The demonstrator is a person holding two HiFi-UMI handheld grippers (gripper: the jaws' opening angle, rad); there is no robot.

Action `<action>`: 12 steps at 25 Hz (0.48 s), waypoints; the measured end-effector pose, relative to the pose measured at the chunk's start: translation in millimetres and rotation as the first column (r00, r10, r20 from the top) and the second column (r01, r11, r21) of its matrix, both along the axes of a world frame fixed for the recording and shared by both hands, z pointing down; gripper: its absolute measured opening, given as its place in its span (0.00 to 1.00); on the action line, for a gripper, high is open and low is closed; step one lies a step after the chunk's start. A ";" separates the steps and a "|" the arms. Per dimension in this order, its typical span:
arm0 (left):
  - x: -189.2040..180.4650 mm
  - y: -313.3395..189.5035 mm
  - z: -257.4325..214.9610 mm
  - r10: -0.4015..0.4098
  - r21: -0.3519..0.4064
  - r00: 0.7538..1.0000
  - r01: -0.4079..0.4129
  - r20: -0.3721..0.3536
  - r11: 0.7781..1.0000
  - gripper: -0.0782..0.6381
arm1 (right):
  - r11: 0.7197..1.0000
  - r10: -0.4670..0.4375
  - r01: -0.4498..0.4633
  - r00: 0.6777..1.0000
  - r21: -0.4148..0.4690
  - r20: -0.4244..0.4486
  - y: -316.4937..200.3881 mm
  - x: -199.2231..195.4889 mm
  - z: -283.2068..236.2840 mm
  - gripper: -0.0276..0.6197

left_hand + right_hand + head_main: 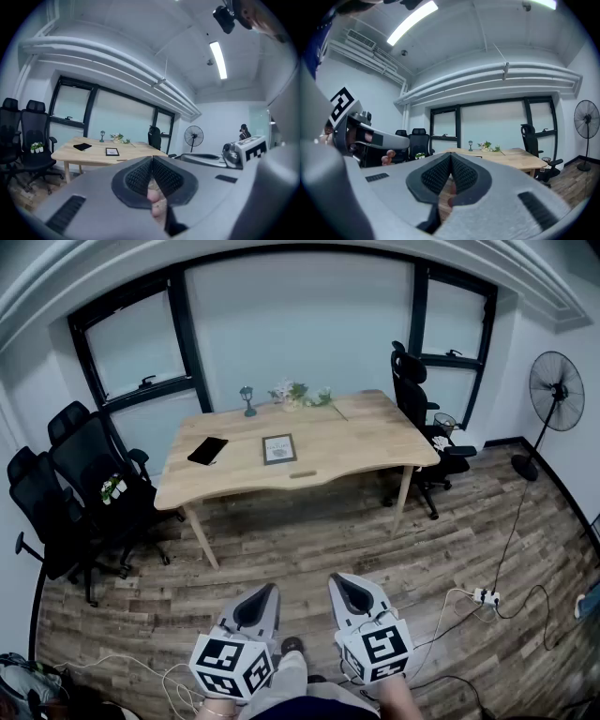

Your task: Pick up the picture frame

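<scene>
A small dark-edged picture frame (278,448) lies flat near the middle of the wooden table (375,442) across the room; it shows small in the left gripper view too (112,151). My left gripper (270,591) and right gripper (338,582) are held side by side low in the head view, far short of the table, above the wood floor. Both are shut with their jaws tip to tip and nothing gripped between them. The left gripper (152,160) and the right gripper (451,157) point toward the table.
A black flat case (207,450), a little lamp figure (247,401) and a flower arrangement (298,395) sit on the table. Black office chairs stand at left (80,484) and at the table's right end (417,399). A floor fan (555,390) and cables with a power strip (485,596) lie at right.
</scene>
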State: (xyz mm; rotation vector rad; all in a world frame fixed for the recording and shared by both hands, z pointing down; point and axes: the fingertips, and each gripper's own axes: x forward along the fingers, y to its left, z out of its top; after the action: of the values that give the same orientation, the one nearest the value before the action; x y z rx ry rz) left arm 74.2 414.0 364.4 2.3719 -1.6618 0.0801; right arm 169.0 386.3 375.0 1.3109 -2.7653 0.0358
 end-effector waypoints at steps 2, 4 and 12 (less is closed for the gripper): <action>0.1 -1.2 -0.5 0.001 0.001 1.000 -0.001 -0.001 1.000 0.12 | 1.000 0.000 0.000 1.000 0.002 -0.001 -0.7 -1.5 -1.2 0.04; 1.1 -3.4 -0.3 0.005 -0.002 1.000 -0.005 -0.002 1.000 0.12 | 1.000 0.000 0.000 1.000 0.001 0.003 -2.4 -2.4 -2.2 0.04; -2.4 -17.9 6.2 0.020 -0.015 1.000 -0.020 -0.015 1.000 0.12 | 1.000 -0.015 0.016 0.999 -0.018 0.044 -14.2 -11.2 -2.2 0.04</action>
State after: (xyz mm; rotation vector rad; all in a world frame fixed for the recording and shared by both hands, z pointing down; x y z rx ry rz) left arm 71.9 396.1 370.6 2.3721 -1.6257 0.0782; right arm 157.9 372.1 372.8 1.3002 -2.8046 0.0894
